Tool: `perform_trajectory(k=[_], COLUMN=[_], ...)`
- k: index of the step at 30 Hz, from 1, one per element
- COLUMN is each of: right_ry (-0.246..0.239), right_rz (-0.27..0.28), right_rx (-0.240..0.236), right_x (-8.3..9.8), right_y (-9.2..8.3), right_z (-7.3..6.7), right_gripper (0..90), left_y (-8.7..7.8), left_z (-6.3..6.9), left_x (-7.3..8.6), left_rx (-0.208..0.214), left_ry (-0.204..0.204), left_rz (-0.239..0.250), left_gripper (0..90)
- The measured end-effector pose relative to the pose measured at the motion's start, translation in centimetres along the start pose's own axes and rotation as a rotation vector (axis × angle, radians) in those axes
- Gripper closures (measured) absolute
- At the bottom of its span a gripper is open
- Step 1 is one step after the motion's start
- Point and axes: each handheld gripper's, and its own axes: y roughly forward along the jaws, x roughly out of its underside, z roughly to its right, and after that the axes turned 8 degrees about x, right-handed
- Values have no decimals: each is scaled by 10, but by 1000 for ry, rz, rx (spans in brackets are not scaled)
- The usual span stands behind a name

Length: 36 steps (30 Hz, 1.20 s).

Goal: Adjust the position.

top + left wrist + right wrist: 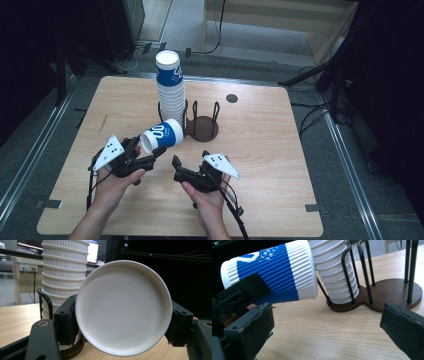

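A blue and white ribbed paper cup [162,135] lies on its side in the air, its mouth toward the cup stack. My left gripper [147,150] is shut on it near the base. In the left gripper view the cup's white bottom [123,307] faces the camera between the two pads of the left gripper [122,322]. The tall stack of cups [170,92] stands in a black wire holder [202,127] with a dark wooden base. My right gripper [190,159] is open over bare table, right of the cup. The right gripper view shows the cup [272,272], the stack [334,272] and the right gripper [327,332].
The holder's second ring [392,292] beside the stack holds nothing. The wooden table [260,165] has free room at right and in front. A dark round mark [231,98] sits at the back. Cables and stands lie on the floor beyond.
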Motion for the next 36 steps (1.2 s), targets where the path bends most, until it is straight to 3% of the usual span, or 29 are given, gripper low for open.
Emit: perform_trajectory(k=[2,4,6,13,21,22,24,30,33,34,36], right_ry=[21,72,79,205,356,395,412,564,679,679,730], right_rz=[0,13,20,20,27,21,18,-4,-45,-45,-64], right_rx=[-9,-27,-29,-51,-75,-76,-80,-97,-131,-131,-146], right_x=[0,-2,-2,-8,-13,-13,-13,-16,-15,-15,-12], right_y=[-1,-5,-6,-8,-11,-11,-11,-13,-10,-10,-8], right_z=[-2,-4,-5,-7,-11,-12,-12,-11,-9,-9,-8], right_gripper=[0,0,0,0,0,0,0,0,0,0,0], left_y=[0,-1,0,3,7,8,9,12,13,13,13], left_z=[0,1,1,8,15,15,17,20,22,22,23], left_x=[-1,-1,-1,-1,2,2,3,5,6,6,6], left_rx=[0,-1,-3,6,20,23,28,36,39,39,42], left_ry=[3,4,6,16,23,26,29,29,28,28,32], left_rz=[6,14,19,46,39,36,30,14,10,10,10], left_gripper=[277,277,277,276,277,276,277,277,277,277,276])
